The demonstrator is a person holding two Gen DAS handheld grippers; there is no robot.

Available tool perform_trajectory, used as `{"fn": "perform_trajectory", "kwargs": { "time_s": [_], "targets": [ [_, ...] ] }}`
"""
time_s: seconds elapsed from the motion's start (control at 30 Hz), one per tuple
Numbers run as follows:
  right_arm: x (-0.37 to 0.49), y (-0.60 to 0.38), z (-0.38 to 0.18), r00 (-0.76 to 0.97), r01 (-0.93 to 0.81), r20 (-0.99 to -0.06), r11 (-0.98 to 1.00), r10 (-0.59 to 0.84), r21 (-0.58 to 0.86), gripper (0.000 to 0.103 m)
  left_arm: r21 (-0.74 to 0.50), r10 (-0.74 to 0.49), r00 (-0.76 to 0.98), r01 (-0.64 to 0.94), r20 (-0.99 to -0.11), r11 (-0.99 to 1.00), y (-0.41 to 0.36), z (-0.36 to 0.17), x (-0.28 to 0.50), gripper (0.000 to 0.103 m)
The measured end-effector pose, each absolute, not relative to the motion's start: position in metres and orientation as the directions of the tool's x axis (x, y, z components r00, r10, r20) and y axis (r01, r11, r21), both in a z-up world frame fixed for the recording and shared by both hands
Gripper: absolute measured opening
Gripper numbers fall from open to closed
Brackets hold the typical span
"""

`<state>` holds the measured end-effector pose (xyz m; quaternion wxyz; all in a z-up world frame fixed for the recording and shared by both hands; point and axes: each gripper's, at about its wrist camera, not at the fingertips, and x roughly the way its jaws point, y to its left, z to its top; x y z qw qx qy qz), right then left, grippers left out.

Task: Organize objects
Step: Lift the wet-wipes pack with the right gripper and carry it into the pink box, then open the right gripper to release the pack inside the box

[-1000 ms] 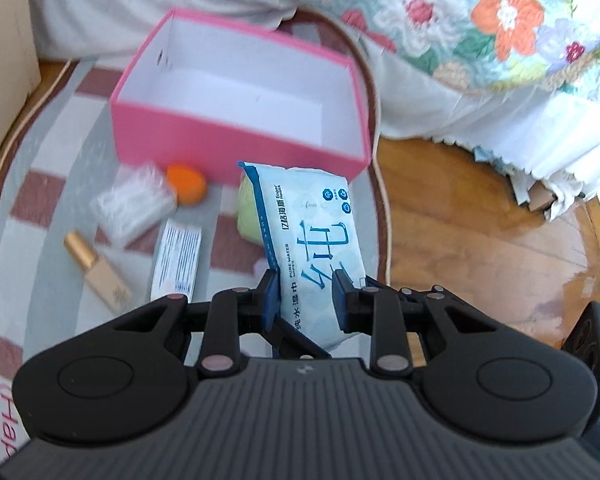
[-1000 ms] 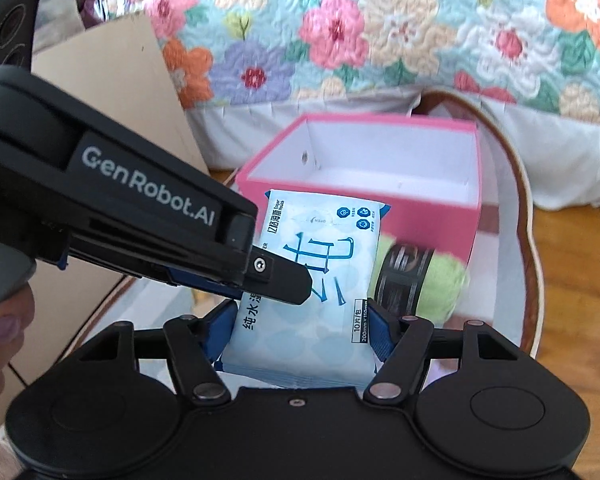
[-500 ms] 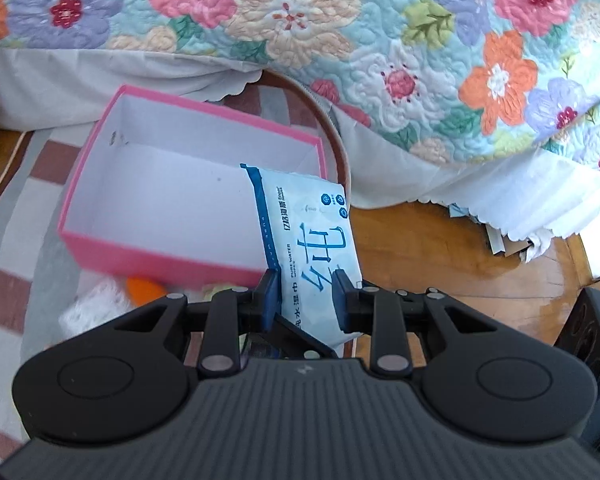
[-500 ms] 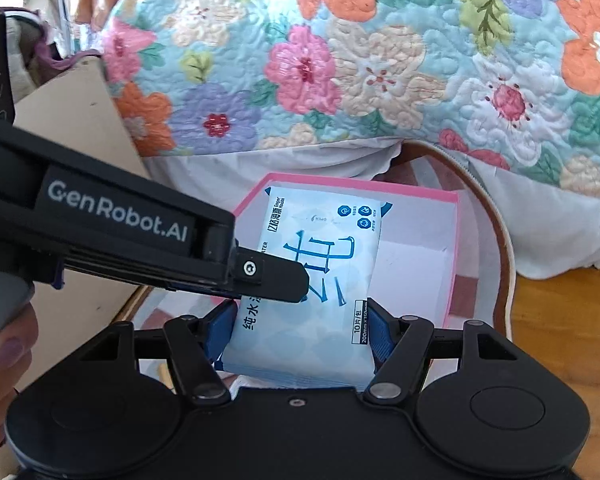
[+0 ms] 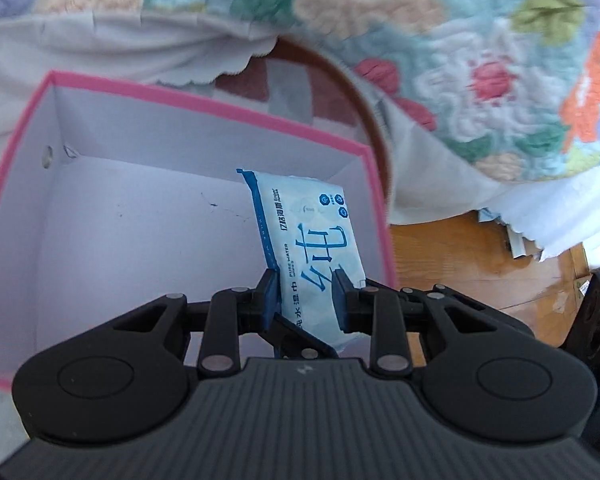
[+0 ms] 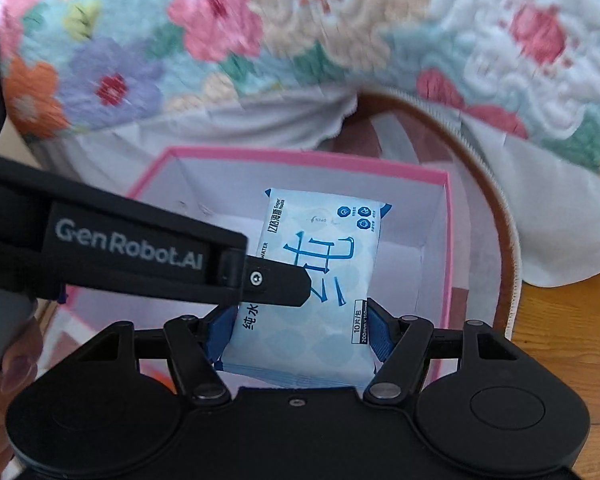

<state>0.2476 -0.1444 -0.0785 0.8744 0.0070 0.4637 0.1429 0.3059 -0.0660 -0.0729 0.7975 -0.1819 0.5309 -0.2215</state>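
A light-blue wet wipes pack (image 5: 312, 232) hangs upright over the inside of an open pink box (image 5: 204, 98) with white walls, toward the box's right end. My left gripper (image 5: 304, 284) is shut on the pack's lower part, pinching its flat faces. In the right wrist view my right gripper (image 6: 300, 332) is shut on the same wipes pack (image 6: 320, 248), clamping its two side edges. There the left gripper's finger (image 6: 276, 280) crosses the pack's front from the left. The pink box (image 6: 300, 158) lies below and beyond. Its floor holds nothing I can see.
A floral quilt (image 5: 460, 60) and white bed skirt (image 5: 100, 52) hang just behind the box. The brown rug edge (image 6: 496, 216) curves to the right, with wooden floor (image 5: 460, 264) beyond. A person's hand (image 6: 16, 364) grips the left handle.
Both grippers carried the wipes pack forward and slightly down, from in front of the box to over its inside. The small items on the rug have dropped out of view.
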Motion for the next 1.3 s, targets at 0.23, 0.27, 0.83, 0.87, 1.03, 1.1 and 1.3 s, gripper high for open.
{"fn": "perform_trajectory", "kwargs": {
  "time_s": [0.23, 0.27, 0.83, 0.87, 1.03, 1.1, 1.3],
  "targets": [
    [0.275, -0.134, -0.101, 0.475, -0.265, -0.861, 0.962, 0.181, 0.056, 0.071, -0.580, -0.587, 0.282, 0.116, -0.759, 0.806, -0.065, -0.109, 0.335, 0.027],
    [0.277, -0.132, -0.100, 0.468, -0.282, -0.867, 0.959, 0.171, 0.036, 0.071, -0.595, -0.598, 0.278, 0.105, -0.751, 0.797, -0.063, -0.112, 0.336, 0.027],
    [0.288, -0.125, -0.107, 0.505, -0.299, -0.862, 0.947, 0.053, -0.117, 0.073, -0.580, -0.577, 0.293, 0.083, -0.763, 0.810, -0.072, -0.130, 0.351, 0.029],
    [0.286, -0.127, -0.105, 0.510, -0.303, -0.858, 0.946, 0.059, -0.114, 0.074, -0.574, -0.570, 0.295, 0.084, -0.767, 0.815, -0.072, -0.129, 0.351, 0.031],
    [0.268, -0.149, -0.083, 0.519, -0.308, -0.840, 0.951, 0.159, -0.010, 0.074, -0.528, -0.530, 0.307, 0.098, -0.791, 0.844, -0.069, -0.114, 0.336, 0.037],
    [0.258, -0.156, -0.074, 0.521, -0.312, -0.830, 0.949, 0.199, 0.032, 0.074, -0.511, -0.520, 0.319, 0.117, -0.793, 0.852, -0.067, -0.104, 0.327, 0.040],
    [0.224, -0.166, -0.043, 0.550, -0.364, -0.790, 0.929, 0.270, 0.064, 0.074, -0.438, -0.463, 0.352, 0.153, -0.813, 0.886, -0.063, -0.063, 0.298, 0.040]
  ]
}}
